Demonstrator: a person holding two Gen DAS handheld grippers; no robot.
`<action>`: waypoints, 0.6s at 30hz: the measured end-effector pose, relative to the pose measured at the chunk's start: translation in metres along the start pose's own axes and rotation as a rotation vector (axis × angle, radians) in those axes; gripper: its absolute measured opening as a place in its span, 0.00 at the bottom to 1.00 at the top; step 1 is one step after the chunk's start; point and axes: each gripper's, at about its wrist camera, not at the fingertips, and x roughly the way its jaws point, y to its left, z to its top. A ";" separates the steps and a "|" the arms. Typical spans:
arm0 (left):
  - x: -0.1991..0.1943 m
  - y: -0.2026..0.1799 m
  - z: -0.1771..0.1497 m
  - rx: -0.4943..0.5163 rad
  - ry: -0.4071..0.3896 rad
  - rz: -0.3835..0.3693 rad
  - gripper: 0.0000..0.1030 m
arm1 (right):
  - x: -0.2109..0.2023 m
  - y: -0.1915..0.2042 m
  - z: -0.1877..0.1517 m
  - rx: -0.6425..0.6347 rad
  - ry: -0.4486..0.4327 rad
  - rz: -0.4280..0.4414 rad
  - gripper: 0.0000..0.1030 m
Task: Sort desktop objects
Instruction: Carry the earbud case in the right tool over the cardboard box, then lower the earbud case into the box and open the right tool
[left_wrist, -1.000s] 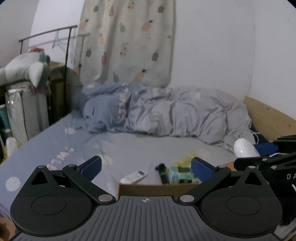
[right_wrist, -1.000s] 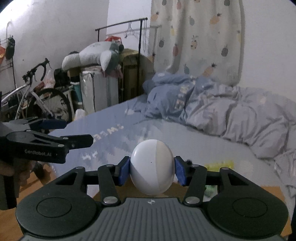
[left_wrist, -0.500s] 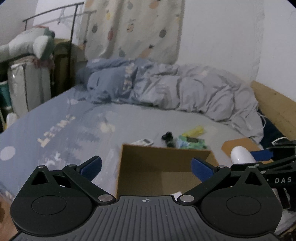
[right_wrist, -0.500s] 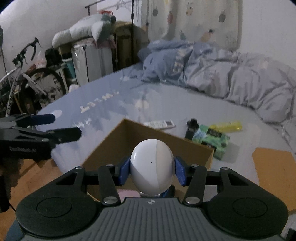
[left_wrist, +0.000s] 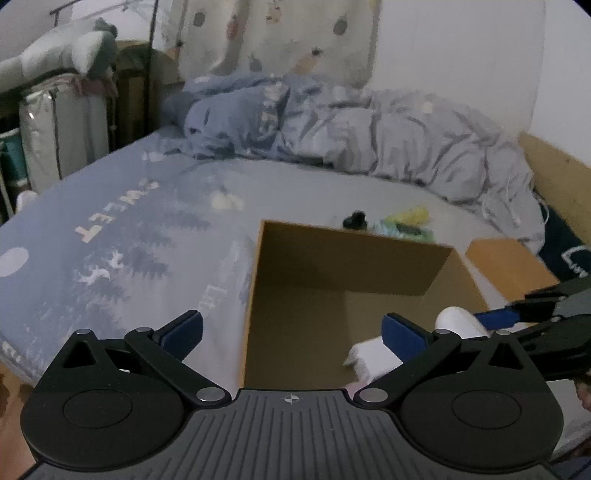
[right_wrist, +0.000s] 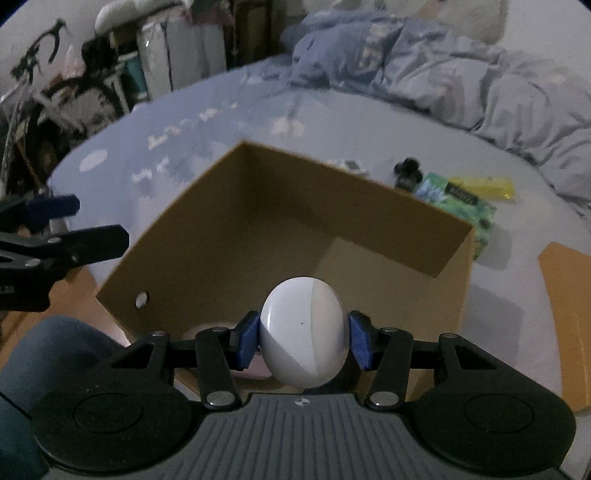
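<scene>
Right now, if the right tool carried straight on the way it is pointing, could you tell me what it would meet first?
Most likely the inside of the open cardboard box: the right tool, shut on the white egg-shaped object, points down into it. Probably the floor or far wall, though depth is unclear.

White egg-shaped object (right_wrist: 303, 330) in right gripper (right_wrist: 303, 341) above open cardboard box (right_wrist: 373, 218).
</scene>
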 end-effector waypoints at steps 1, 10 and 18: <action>0.001 0.001 -0.001 0.004 0.004 0.001 1.00 | 0.004 0.002 -0.001 -0.004 0.013 0.003 0.50; 0.013 0.005 -0.010 -0.004 0.044 -0.011 1.00 | 0.039 0.012 -0.009 -0.044 0.137 0.015 0.50; 0.022 0.006 -0.011 -0.021 0.076 -0.021 1.00 | 0.059 0.022 -0.019 -0.093 0.251 0.030 0.50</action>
